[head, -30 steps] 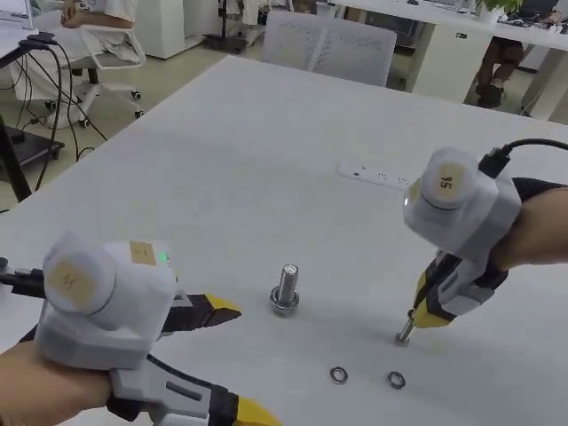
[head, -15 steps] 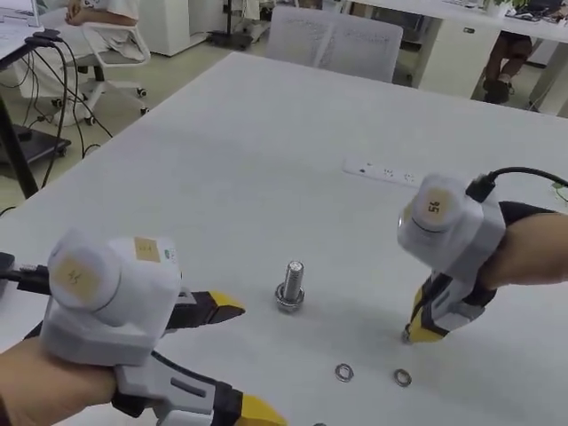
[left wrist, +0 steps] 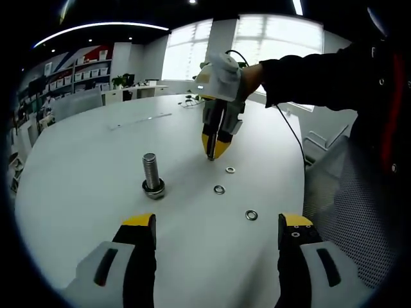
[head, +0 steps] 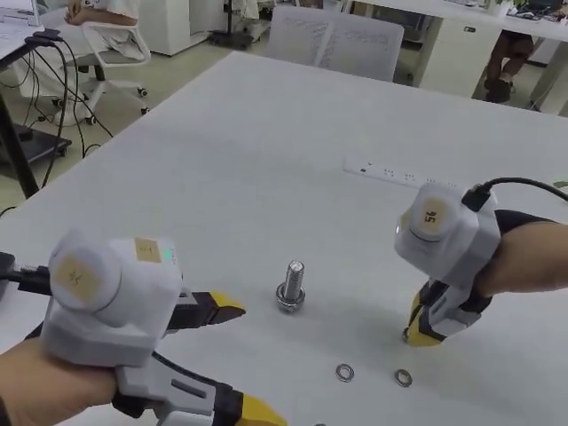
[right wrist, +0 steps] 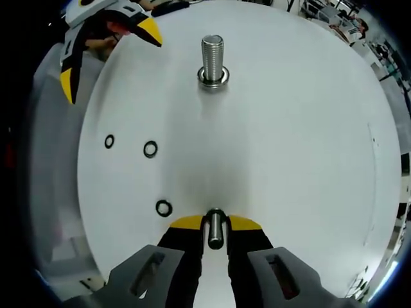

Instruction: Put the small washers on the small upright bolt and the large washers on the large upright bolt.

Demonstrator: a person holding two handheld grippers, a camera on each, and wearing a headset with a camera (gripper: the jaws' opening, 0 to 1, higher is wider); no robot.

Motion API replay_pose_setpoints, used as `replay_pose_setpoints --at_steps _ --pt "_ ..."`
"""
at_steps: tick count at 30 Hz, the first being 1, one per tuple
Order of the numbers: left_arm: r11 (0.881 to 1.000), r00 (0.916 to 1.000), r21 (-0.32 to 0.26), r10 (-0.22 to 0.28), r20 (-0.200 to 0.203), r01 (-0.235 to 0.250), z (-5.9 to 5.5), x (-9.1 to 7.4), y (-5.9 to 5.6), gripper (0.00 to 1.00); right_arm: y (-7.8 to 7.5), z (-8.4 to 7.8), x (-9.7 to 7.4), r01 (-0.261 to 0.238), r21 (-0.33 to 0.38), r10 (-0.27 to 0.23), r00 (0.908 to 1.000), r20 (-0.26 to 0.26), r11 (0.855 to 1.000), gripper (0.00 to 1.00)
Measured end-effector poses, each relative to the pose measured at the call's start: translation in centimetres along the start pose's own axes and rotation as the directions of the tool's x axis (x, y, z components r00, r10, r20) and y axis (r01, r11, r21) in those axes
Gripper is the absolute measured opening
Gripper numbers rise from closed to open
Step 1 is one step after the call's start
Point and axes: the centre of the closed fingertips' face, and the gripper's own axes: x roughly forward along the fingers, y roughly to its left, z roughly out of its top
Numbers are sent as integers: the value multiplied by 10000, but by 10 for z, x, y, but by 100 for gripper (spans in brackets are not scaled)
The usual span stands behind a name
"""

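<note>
The left gripper, white-bodied with black, yellow-tipped jaws, sits left of and nearer the person than the large silver threaded bolt. Its jaws stand wide apart with nothing between them. In the left gripper view they frame bare tabletop short of that bolt.

The large bolt stands upright on the white tabletop, with a wider metal ring round its foot. It touches neither gripper.

To the right of the large bolt and nearer the person, three small flat silver washers lie loose on the tabletop. They are strung in a line, apart from one another and apart from the bolt.

Further right of the large bolt, beyond the washers, the right gripper points steeply down at the tabletop. Its jaws are clamped together on the small silver bolt, which lies along the slot between the yellow tips. The right gripper view shows the nearest washer just beside those tips, not touching them. I cannot tell whether the small bolt's lower end rests on the tabletop.

Behind and to the right of the large bolt, well apart from it, a flat white power strip lies on the tabletop.
</note>
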Motion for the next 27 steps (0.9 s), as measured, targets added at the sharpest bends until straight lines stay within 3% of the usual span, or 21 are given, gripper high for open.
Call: replay_pose_setpoints --at_steps 15,27 --pt "10000 10000 22 -28 -2 28 0 1 -1 77 -4 -2 -6 241 366 -250 9994 228 9990 26" --pt "9999 10000 99 -66 39 65 2 0 -2 77 0 -20 -20 548 979 -600 9969 517 9937 28"
